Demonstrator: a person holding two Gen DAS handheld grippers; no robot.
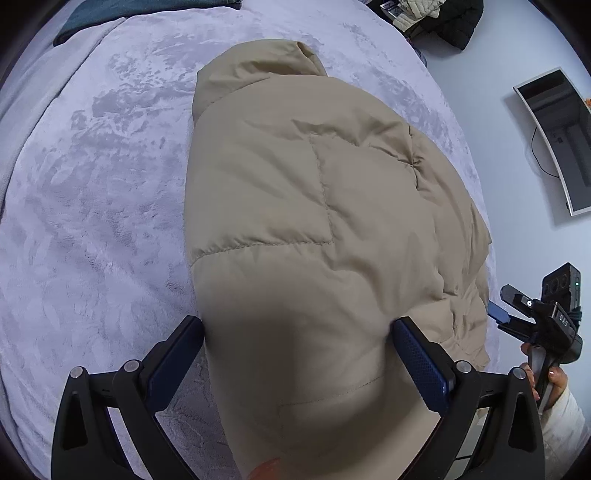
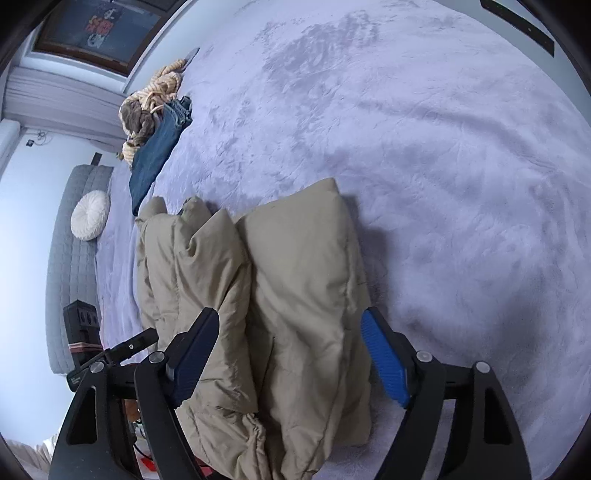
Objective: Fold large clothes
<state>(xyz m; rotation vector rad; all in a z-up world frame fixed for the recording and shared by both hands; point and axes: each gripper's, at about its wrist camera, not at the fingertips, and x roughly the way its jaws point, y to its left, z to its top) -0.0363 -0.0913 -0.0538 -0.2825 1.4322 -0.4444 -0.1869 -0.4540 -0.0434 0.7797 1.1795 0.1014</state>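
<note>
A beige puffer jacket (image 1: 314, 192) lies folded on a lilac plush bedspread (image 1: 92, 221), its collar end toward the far side. My left gripper (image 1: 299, 325) is shut on the jacket's near end, and the padded fabric bulges up between both blue pads toward the camera. In the right wrist view the jacket (image 2: 295, 277) shows as stacked puffy folds. My right gripper (image 2: 290, 314) stands open astride them, the pads wide apart and not pressing. The right gripper (image 1: 504, 302) also appears at the jacket's right edge in the left wrist view, held by a person's hand (image 1: 554, 380).
Folded jeans (image 2: 155, 155) and a tan knitted bundle (image 2: 147, 103) lie at the bedspread's far left edge. A round white cushion (image 2: 90, 216) leans on the grey headboard (image 2: 66, 258). Dark and cream garments (image 1: 443, 18) sit beyond the bed. A screen (image 1: 557, 140) hangs on the wall.
</note>
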